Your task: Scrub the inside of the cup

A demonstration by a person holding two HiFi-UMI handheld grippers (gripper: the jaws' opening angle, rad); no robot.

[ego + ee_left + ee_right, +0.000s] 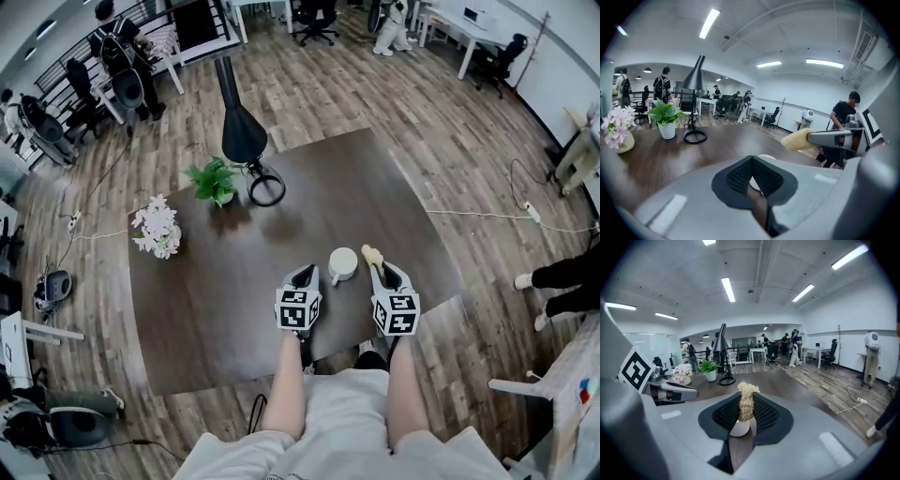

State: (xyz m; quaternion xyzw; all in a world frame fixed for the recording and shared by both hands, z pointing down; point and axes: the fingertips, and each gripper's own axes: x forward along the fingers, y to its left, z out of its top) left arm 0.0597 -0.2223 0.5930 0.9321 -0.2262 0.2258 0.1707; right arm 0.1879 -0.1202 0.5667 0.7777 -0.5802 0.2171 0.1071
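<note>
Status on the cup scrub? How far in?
Done: the right gripper is shut on the scrubber.
In hand: the scrubber sits beside the cup, not inside it. The left gripper is close on the cup's other side; can't tell if it grips it.
Left: put the scrubber into the cup and scrub. No sign that has started.

Open tabletop (225,291) left of cup (342,264), lamp (242,136) and plant (214,180) at far edge

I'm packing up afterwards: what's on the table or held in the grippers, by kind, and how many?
Cup: 1
Scrubber: 1
Lamp: 1
Potted plants: 2 (green plant, pink flowers)
Total: 5
</note>
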